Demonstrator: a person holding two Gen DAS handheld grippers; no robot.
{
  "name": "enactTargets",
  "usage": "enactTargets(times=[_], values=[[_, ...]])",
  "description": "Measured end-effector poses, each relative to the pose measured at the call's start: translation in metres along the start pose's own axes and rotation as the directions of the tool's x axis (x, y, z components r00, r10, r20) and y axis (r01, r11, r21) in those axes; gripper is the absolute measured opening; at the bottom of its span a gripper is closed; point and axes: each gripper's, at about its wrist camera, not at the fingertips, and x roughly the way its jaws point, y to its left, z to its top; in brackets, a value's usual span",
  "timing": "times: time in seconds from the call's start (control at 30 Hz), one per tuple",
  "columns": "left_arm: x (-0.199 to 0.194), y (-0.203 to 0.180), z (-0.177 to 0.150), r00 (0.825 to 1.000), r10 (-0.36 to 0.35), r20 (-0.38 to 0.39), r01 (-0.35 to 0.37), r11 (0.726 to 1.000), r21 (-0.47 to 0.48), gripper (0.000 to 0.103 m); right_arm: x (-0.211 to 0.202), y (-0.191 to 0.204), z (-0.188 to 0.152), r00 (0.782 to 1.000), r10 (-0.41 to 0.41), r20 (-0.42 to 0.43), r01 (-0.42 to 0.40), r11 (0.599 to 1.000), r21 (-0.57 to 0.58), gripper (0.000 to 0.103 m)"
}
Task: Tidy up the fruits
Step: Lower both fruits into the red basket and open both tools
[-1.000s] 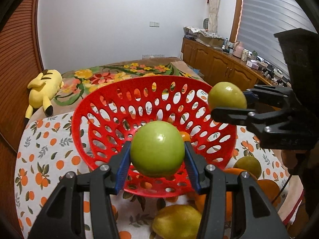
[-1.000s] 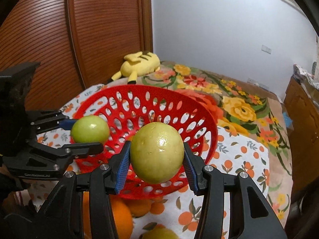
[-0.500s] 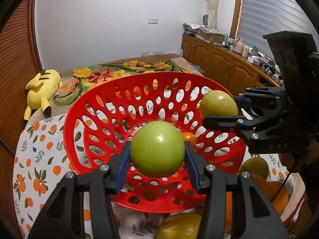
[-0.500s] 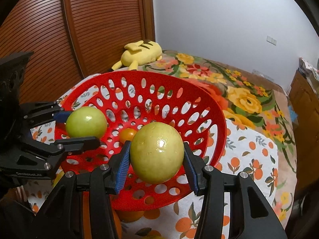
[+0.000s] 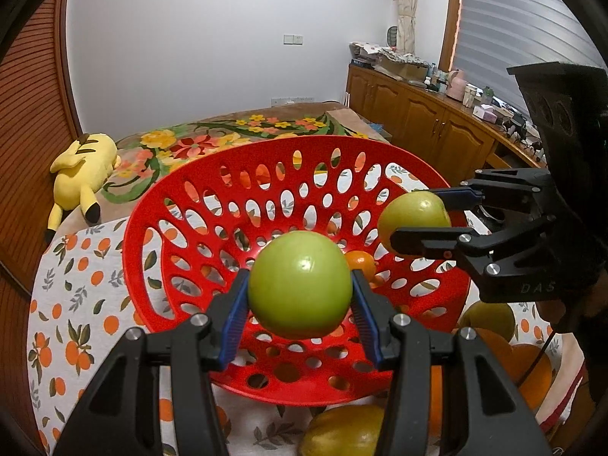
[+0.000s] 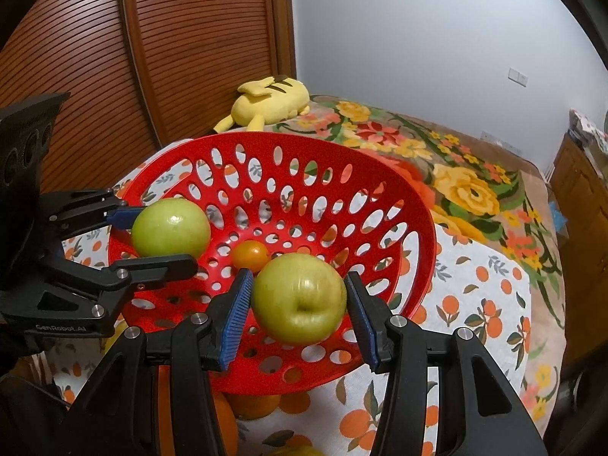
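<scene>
My left gripper [image 5: 299, 275] is shut on a smooth green apple [image 5: 300, 300], held above the near side of the red perforated basket [image 5: 190, 205]. My right gripper [image 6: 298, 273] holds a yellow-green apple [image 6: 300, 304] between its blue pads over the basket's [image 6: 414, 235] near side. That apple is blurred and its stem dimple faces the camera. Each gripper shows in the other's view: the right gripper [image 5: 414, 214] at right, the left gripper [image 6: 157, 237] at left. One small orange fruit [image 6: 250, 255] lies in the basket bottom.
The basket stands on an orange-print cloth [image 5: 76, 296]. Loose oranges [image 5: 528, 364] and a yellow-green fruit [image 5: 345, 429] lie on it in front of the basket. A yellow plush toy [image 6: 271, 100] lies behind on a floral blanket [image 6: 456, 186]. Wooden cabinets [image 5: 437, 125] line the right wall.
Both grippers have moved forward over the basket, which now looms larger. The apple in my right gripper has turned between the pads, showing its dimple.
</scene>
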Motion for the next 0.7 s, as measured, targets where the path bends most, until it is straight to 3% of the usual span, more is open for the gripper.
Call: enactTargets(times=[0.7], values=[[-0.016,-0.006,-0.004,1.000,-0.002,0.003,0.002,1.000,-0.006,0.052,-0.043,0.001,-0.007,0.996,-0.027,0.084,0.023,0.999,0.042,0.050]])
